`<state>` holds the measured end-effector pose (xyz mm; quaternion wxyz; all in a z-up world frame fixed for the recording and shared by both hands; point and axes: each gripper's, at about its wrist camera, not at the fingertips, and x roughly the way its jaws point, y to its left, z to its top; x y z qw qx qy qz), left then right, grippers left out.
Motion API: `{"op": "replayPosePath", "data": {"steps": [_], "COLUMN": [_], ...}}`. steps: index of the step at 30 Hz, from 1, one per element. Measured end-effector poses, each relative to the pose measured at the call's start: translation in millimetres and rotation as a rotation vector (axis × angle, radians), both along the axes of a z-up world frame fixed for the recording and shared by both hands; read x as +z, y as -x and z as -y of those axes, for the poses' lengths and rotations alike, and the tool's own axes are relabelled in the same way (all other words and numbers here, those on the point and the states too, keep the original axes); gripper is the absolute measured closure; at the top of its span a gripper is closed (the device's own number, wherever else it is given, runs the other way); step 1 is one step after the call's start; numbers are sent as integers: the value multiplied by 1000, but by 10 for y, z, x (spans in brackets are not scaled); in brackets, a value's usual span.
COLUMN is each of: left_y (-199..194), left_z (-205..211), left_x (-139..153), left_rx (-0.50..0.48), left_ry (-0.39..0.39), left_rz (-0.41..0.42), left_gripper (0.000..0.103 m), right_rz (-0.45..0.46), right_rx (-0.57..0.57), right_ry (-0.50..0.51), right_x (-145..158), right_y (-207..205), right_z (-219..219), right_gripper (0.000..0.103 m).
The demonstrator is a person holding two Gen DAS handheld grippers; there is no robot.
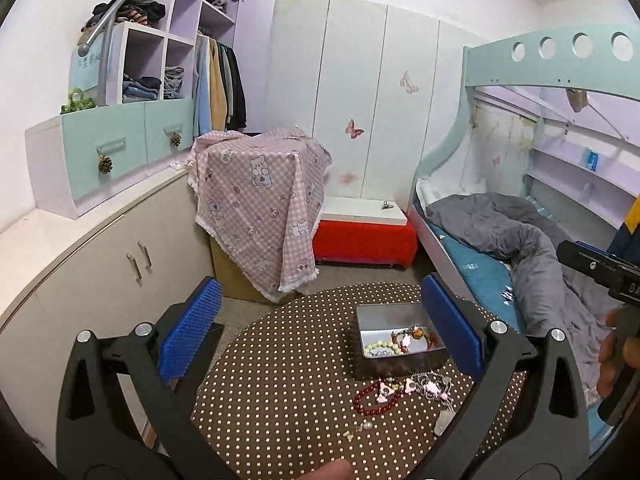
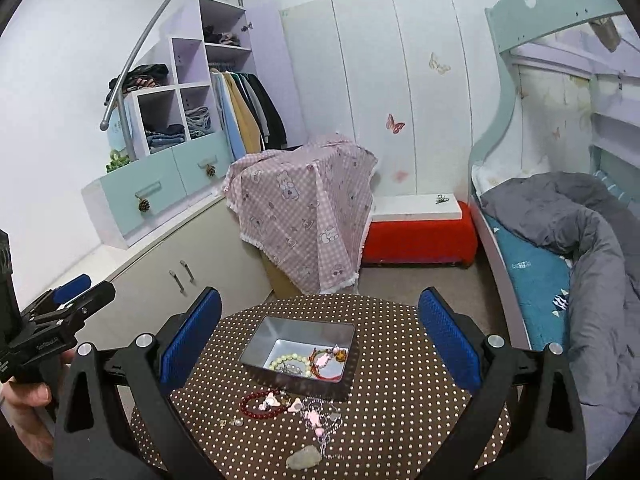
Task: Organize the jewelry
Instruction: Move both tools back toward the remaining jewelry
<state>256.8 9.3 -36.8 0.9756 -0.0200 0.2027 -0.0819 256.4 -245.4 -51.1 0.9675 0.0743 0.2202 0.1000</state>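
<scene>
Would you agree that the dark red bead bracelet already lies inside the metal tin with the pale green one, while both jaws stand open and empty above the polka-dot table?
Not quite: the dark red bead bracelet lies on the polka-dot table in front of the metal tin, not inside it. The right wrist view shows this. The pale green bracelet is in the tin, and both jaws do stand open and empty.
</scene>
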Motion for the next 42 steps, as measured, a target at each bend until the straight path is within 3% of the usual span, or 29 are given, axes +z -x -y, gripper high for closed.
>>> {"op": "replayPosePath", "data": {"steps": [10,16,23,31,36,39,42], "left_y": [283,309,187,-36,-162,-222,-273], "left_z": [-64,-110,-1,210,296,336,374], "left_x": [-217,-431,-1003,-1620,-1783,-1864,-1902], "left_rx": [-28,-31,-53,-76,-87,-111,-151], "left_ry": [-20,-37,-106,-181,-204,-211,-193], "left_rz": [3,-39,-190,-345,-396,-426,-451], "left_gripper": [6,6,6,6,15,29,54], "right_rz": [12,-39,-192,-310,-354,-367,-374], "right_rx": [-27,-14,20,68,88,95,93], "right_ry": [29,51,37,56,49,49,45], "right_x": [-45,-260,-830,-1243,-1406,-1467,-1500], "right_y": [282,323,243,144,78,48,29], "right_z": [-41,-102,-182,-339,-403,-418,-420], "right_gripper": [8,8,8,8,8,8,8]}}
